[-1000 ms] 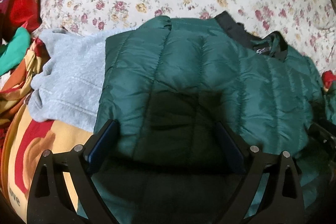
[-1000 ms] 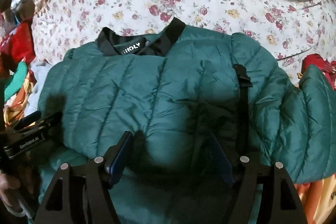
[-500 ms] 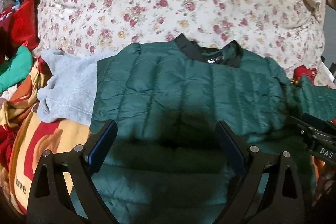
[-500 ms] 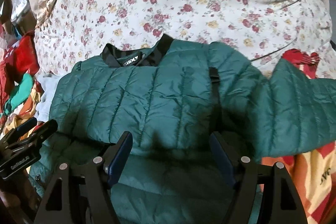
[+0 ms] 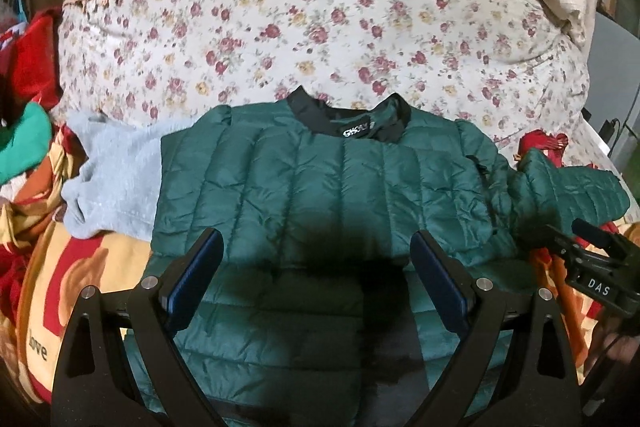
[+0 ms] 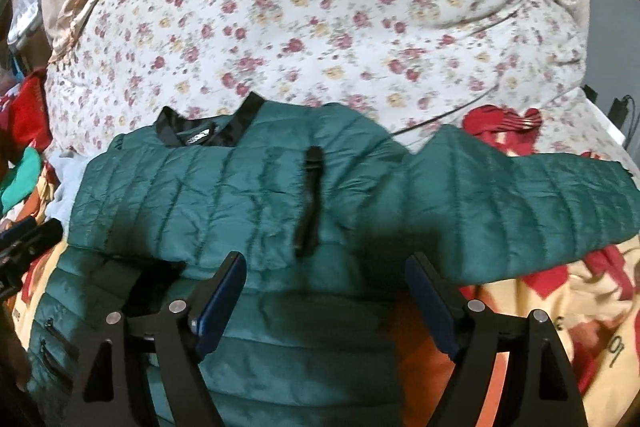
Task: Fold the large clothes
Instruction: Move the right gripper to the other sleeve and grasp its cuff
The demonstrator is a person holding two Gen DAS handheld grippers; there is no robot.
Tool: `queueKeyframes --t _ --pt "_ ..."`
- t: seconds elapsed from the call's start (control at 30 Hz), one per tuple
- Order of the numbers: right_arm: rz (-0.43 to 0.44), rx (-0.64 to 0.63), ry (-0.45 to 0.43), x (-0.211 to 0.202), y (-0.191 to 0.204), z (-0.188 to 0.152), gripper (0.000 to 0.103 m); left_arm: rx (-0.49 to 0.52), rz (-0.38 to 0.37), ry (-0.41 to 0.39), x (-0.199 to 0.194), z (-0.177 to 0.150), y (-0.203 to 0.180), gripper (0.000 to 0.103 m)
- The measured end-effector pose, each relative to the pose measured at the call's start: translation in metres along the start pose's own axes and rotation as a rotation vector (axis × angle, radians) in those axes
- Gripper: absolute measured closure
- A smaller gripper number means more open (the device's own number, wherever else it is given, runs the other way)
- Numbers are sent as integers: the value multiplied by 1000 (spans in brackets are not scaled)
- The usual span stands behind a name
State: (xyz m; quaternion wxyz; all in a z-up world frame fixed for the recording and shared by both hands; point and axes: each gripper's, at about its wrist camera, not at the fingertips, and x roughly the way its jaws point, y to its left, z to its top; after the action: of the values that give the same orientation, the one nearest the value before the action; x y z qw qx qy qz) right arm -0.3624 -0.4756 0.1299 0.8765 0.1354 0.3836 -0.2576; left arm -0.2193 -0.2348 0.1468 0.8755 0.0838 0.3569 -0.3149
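Note:
A dark green quilted puffer jacket (image 5: 320,187) with a black collar (image 5: 352,115) lies on the bed, folded across its middle; it also shows in the right wrist view (image 6: 224,195). One sleeve (image 6: 520,203) stretches out to the right. My left gripper (image 5: 316,279) is open and empty above the jacket's near half. My right gripper (image 6: 324,295) is open and empty above the jacket's near right part; it also shows at the right edge of the left wrist view (image 5: 592,259).
A floral bedspread (image 5: 320,7) covers the bed behind the jacket. A grey sweater (image 5: 112,179) lies to the jacket's left on a yellow and red blanket (image 5: 56,287). Red and green clothes (image 5: 24,99) pile at the far left. A red item (image 6: 500,123) lies behind the sleeve.
Both grippers have pulled back and up from the jacket, so more of the bed shows. The right sleeve now lies spread out to the right.

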Motion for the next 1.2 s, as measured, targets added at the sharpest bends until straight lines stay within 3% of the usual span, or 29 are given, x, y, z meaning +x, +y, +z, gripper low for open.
queueKeyframes --t 0.33,0.8,1.2 --pt "-107 48 0 0 -58 1 23 5 9 14 9 3 -6 8" --pt "-185 125 17 14 -109 12 23 -33 1 40 30 5 5 8" --pt "-361 315 -19 0 -212 25 23 -84 3 48 44 1 27 8"
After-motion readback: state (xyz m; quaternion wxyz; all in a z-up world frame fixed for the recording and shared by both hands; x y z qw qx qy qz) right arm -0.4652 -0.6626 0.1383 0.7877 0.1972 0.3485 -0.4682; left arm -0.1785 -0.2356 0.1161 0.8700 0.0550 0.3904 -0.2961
